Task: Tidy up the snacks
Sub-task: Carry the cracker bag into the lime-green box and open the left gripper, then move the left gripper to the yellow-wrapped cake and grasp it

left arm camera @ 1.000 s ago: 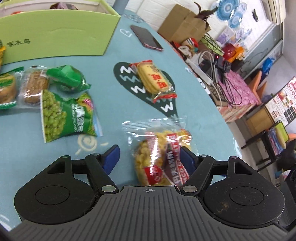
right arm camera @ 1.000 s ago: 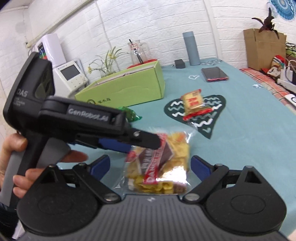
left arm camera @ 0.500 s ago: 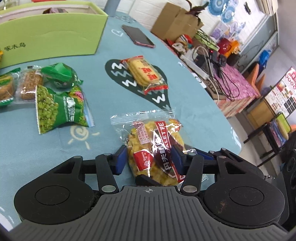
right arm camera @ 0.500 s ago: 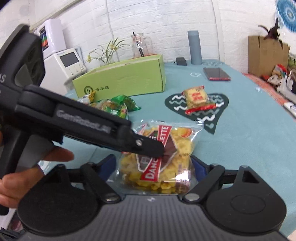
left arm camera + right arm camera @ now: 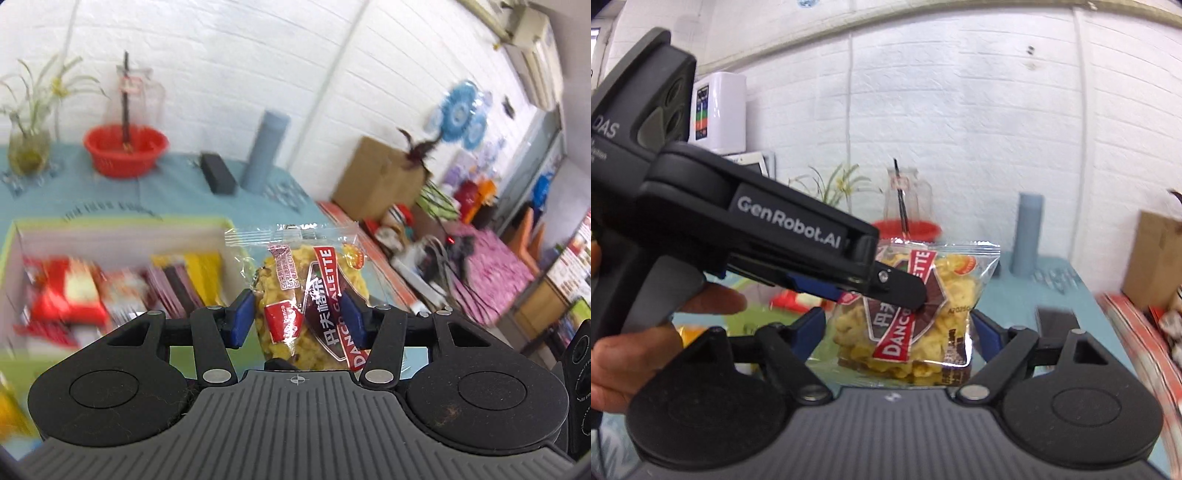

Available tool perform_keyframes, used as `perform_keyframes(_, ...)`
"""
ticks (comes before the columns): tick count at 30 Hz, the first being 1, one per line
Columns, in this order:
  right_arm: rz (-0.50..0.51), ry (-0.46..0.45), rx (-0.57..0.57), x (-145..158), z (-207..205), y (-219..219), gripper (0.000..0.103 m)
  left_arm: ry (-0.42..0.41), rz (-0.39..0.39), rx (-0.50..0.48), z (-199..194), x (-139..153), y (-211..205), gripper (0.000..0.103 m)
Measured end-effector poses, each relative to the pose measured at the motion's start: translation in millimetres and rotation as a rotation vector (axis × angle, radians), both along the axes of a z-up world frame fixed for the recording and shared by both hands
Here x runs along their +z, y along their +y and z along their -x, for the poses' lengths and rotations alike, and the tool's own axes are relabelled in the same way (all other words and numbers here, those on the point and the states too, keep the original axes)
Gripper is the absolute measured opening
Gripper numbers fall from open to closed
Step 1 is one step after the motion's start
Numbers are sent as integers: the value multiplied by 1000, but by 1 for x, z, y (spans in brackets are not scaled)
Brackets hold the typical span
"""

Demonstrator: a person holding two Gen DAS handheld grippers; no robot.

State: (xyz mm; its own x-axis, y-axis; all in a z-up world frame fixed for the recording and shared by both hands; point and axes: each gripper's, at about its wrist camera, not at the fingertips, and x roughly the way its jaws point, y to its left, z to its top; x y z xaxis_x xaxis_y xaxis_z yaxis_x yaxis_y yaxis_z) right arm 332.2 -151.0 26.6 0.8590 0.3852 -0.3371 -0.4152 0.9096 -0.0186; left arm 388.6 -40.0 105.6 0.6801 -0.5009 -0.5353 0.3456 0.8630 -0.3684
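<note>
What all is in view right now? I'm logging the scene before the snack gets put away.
Galette snack bag: one, clear with yellow pieces and a red label, held up between the left gripper's pads.
Box: one, green rim, behind and left of the bag, holding blurred red and yellow packets.
Basin: one, red, far left of the table.
Plant in jar: one, green, far left edge.
Cylinder: one, grey-blue, upright near the wall.
Cardboard box: one, brown, right of the table.
Left gripper: black with blue pads, shut on the bag.
Right gripper: black with blue pads, open behind the bag.
</note>
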Motion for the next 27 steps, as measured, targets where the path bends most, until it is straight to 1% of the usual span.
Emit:
perform_keyframes(2, -19, 28, 40, 2, -36, 10, 89, -5, -34, 34, -28, 3, 10, 33)
perform_keyframes(4, -27, 74, 64, -5, -67, 20, 88, 14, -60, 67, -55, -6, 18, 33)
perform_keyframes(7, -19, 154, 76, -26, -105, 34, 89, 74, -90, 84, -91, -34, 28, 36)
perform_keyframes(10, 3, 232, 72, -52, -133, 42, 89, 153, -87, 74, -117, -69, 31, 35)
perform_keyframes(11, 21, 208, 78, -56, -134, 44, 92, 167, -71, 75, -121, -77, 33, 36)
perform_keyframes(12, 63, 201, 72, -57, -134, 51, 92, 173, -46, 63, -124, -82, 35, 36)
perform_keyframes(14, 90, 206, 73, -59, -135, 57, 95, 177, -37, 53, -127, -83, 38, 38)
perform_keyframes(15, 92, 204, 71, -59, -135, 58, 94, 175, -33, 53, -126, -82, 38, 38)
perform_keyframes(18, 59, 202, 71, -57, -134, 53, 94, 157, -12, 36, -119, -75, 41, 48)
perform_keyframes(20, 35, 175, 67, -48, -114, 42, 94, 114, 19, 43, -103, -63, 45, 58)
perform_keyframes(22, 50, 128, 46, -39, -92, 32, 93, 53, 38, 51, -81, -47, 48, 67)
perform_keyframes(24, 46, 85, -14, -35, -64, 18, 93, -4, 38, 50, -54, -35, 48, 69)
perform_keyframes(25, 34, 78, -37, -36, -48, 10, 93, -26, 37, 43, -38, -30, 47, 72)
perform_keyframes(27, -5, 94, -62, -43, -16, -8, 93, -54, 37, 23, -5, -28, 43, 74)
